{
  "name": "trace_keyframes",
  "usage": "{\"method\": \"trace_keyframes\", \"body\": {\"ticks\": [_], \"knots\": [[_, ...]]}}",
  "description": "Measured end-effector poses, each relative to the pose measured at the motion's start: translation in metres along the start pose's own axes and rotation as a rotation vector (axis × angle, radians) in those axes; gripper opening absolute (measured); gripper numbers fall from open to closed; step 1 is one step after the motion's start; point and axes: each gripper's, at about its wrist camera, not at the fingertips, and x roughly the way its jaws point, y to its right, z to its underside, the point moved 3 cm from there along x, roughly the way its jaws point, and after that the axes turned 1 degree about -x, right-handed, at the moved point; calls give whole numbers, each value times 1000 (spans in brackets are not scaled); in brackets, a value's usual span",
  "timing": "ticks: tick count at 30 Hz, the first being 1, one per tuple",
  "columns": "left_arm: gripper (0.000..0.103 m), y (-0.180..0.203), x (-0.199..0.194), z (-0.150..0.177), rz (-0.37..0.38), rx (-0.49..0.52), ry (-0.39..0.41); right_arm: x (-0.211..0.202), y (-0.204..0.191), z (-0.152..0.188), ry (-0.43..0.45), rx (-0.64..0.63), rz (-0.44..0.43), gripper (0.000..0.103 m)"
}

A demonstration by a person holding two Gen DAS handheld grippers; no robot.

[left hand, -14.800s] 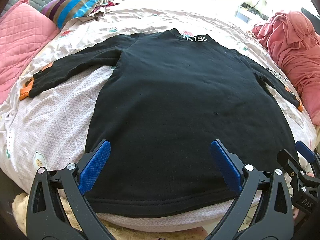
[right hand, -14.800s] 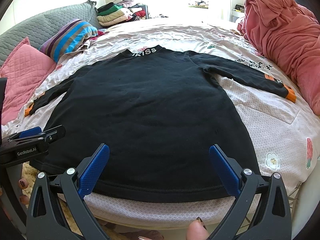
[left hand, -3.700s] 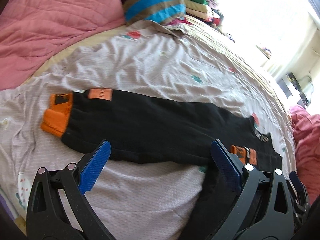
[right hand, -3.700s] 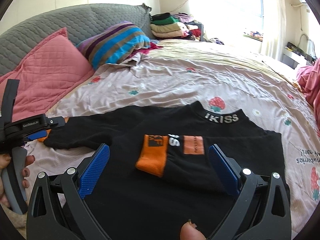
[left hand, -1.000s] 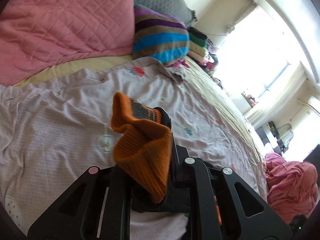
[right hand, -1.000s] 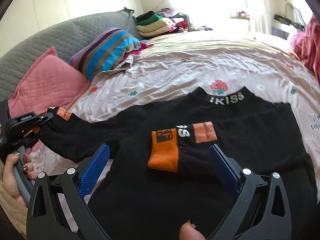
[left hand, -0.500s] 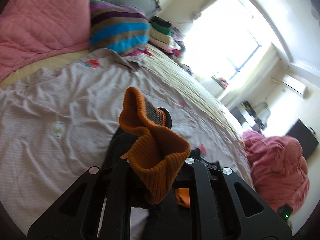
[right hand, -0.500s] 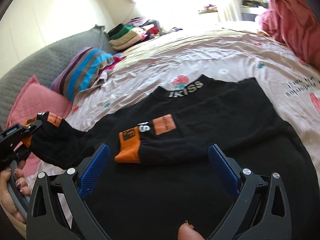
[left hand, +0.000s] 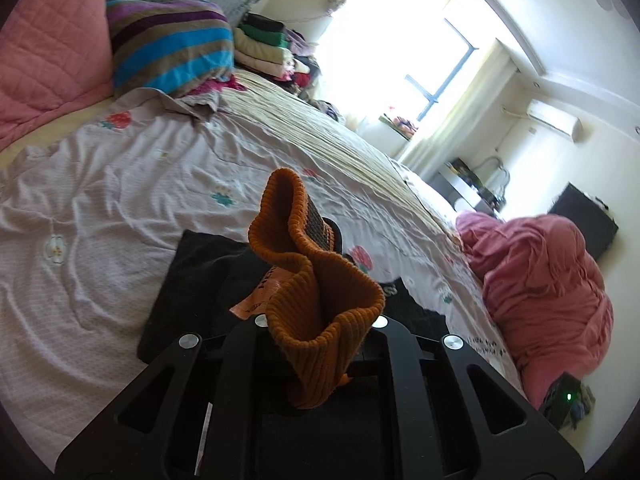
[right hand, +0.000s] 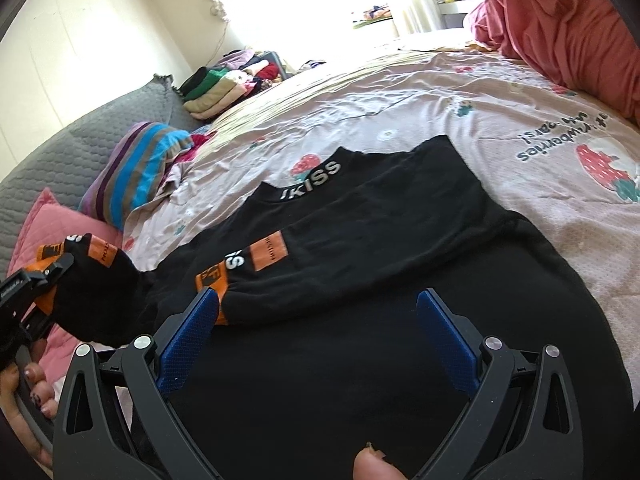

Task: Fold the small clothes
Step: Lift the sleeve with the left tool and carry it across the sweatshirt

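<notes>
While the left sleeve is lifted: left gripper (left hand: 318, 344) is clenched on the orange ribbed cuff (left hand: 316, 300), holding that sleeve (right hand: 96, 300) off the bed, probably to carry it inward
Right gripper (right hand: 316, 336): released, blue pads wide apart; it hovers above the lower body of the black top (right hand: 400, 320), not touching as far as shows
Where the top lies: flat on the bedsheet (right hand: 460, 92), collar lettering (right hand: 310, 181) away from the grippers; right sleeve (right hand: 340, 264) already laid across the chest — so one arm is folded, one is in hand
Materials: cuff is thick rib knit, floppy, curling into an open tube; body looks a soft matte jersey — limp, likely to drag and wrinkle; sheet is thin, creased, printed with strawberries
</notes>
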Motion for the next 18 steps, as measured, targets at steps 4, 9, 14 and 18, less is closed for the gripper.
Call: {"method": "trace_keyframes", "body": {"ticks": [4,9,14,18], "knots": [[6,13,10,11,12,50,-35,-5,7,-3,19,15,13,98],[6,30,20,24,13,123,-65,-9,14,-8,40,16,46,98],[7,38,34,37,24,151,-123,-10,22,-8,42,35,58,98],[7,47,49,54,16,194,-184,-11,27,-11,44,45,69,98]]}}
